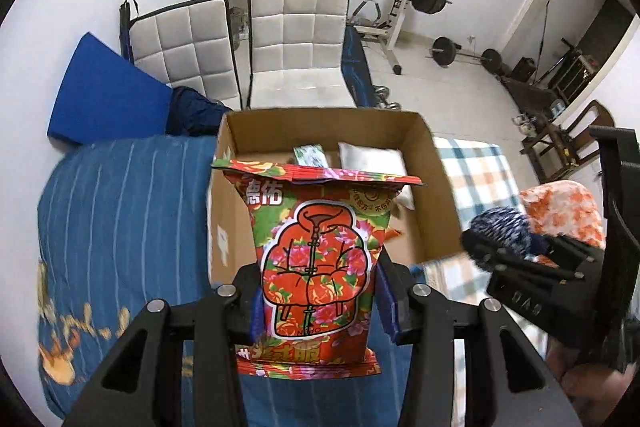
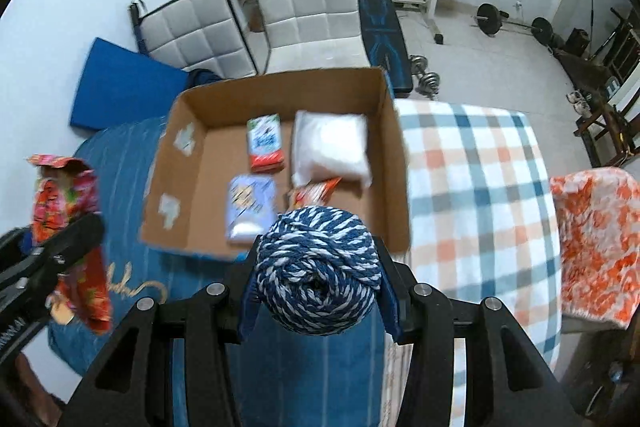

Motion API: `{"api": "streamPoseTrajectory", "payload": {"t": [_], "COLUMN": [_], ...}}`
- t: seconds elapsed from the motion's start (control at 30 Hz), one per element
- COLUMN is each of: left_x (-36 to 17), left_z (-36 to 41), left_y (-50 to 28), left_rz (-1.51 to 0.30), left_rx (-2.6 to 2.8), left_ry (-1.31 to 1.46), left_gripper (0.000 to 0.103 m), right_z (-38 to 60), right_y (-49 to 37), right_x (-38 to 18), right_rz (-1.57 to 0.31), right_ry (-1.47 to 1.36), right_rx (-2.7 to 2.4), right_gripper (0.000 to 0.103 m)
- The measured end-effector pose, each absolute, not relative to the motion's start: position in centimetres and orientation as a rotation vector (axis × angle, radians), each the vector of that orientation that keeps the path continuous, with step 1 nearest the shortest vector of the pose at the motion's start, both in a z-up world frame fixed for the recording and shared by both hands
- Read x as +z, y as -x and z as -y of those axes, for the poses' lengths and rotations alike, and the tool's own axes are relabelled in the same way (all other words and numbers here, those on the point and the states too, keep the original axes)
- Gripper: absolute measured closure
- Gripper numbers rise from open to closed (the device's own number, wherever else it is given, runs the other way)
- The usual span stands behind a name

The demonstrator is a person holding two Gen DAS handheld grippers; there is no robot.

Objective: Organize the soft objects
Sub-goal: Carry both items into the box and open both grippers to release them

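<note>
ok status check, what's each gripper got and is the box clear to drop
Left gripper shut on floral pouch. Right gripper shut on yarn ball. Cardboard box open, four soft packs inside, bare floor on its left side. Nothing blocking.

Black angular frames, silver bolts, blue fingers.
</note>
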State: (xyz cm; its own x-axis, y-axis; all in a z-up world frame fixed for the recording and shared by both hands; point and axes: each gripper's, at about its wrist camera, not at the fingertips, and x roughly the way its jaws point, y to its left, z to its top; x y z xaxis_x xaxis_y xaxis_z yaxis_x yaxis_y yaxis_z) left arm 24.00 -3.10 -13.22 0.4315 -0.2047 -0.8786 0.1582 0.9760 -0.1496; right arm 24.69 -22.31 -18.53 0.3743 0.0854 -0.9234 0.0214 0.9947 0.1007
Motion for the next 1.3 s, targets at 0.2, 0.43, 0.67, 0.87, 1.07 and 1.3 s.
{"api": "streamPoseTrajectory", "payload": {"t": [0.2, 0.43, 0.67, 0.87, 1.07, 1.3], "left_x": [-16.2, -24.2, -30.4, -34.1, -36.8, -37.8], "left_z": [2.4, 1.4, 1.6, 2.5, 2.8, 1.7], "left_y": [-31.8, -40.4, -44.9, -46.8, -47.9, -48.8], "left_rz": [-1.161, -1.354, -1.484, -1.561, -1.634, -1.649], "left_rx": [-0.187, -0.143, -0.121, -0.123, -0.129, -0.127], "left_ry": [0.013, 0.024, 0.031, 0.026, 0.048, 0.089], "left_gripper": [0.062, 0.062, 0.062, 0.062, 0.061, 0.06], "right_z": [22.4, 21.7, 21.3, 21.2, 21.3, 22.5], "right_y": [-32.2, -37.7, -39.1, -39.7, -40.3, -40.5], "right_x": [-22.8, -30.8, -35.8, -38.2, -39.5, -42.1], "right_rz": [-1.253, -1.395, -1.481, -1.527, -1.583, -1.657], "right_ry": [-0.016, 0.03, 0.05, 0.061, 0.05, 0.0], "right_rx": [-0.001, -0.037, -0.062, -0.075, -0.075, -0.065], "right_gripper": [0.052, 0.052, 0.052, 0.052, 0.052, 0.051]}}
